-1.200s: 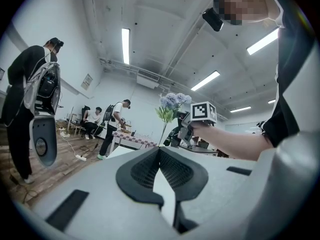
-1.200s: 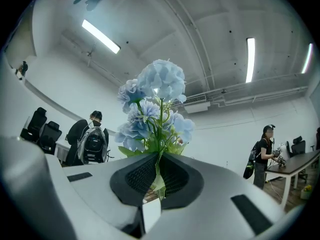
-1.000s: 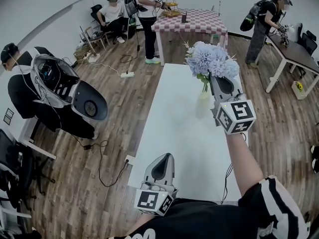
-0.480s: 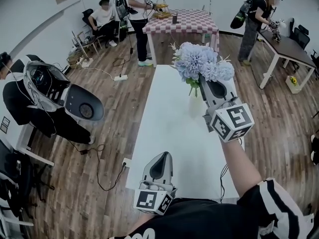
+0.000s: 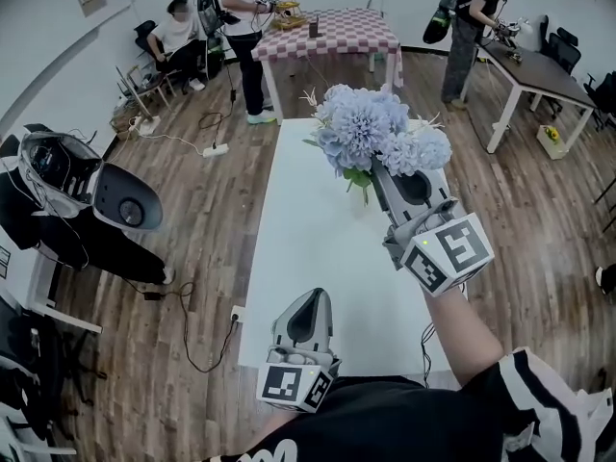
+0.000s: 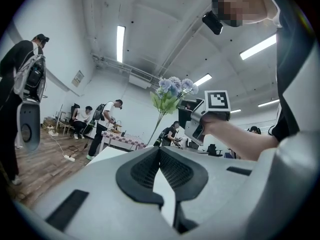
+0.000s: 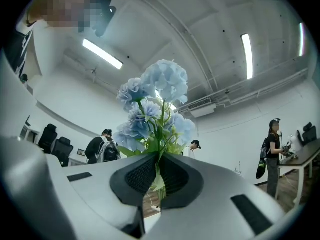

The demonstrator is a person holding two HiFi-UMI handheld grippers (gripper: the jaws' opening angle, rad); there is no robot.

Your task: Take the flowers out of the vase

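A bunch of pale blue flowers (image 5: 371, 128) with green stems hangs above the long white table (image 5: 308, 229). My right gripper (image 5: 381, 173) is shut on the stems just below the heads. In the right gripper view the stems (image 7: 158, 159) are pinched between the dark pads, and the blooms (image 7: 157, 101) rise above them. From the left gripper view I see the flowers (image 6: 172, 89) held aloft, one long stem trailing down. I cannot make out the vase in any view. My left gripper (image 5: 315, 303) is low at the table's near end, shut and empty (image 6: 160, 150).
A checkered table (image 5: 327, 32) with two people beside it stands at the back. A desk (image 5: 539, 70) with a person is at the right. Someone wearing backpack gear (image 5: 58, 176) stands at the left. Cables and a power strip (image 5: 214, 149) lie on the wooden floor.
My right gripper has risen with the flowers and come nearer. The pale vase seen under the bunch a second ago no longer shows. The left gripper has barely shifted.
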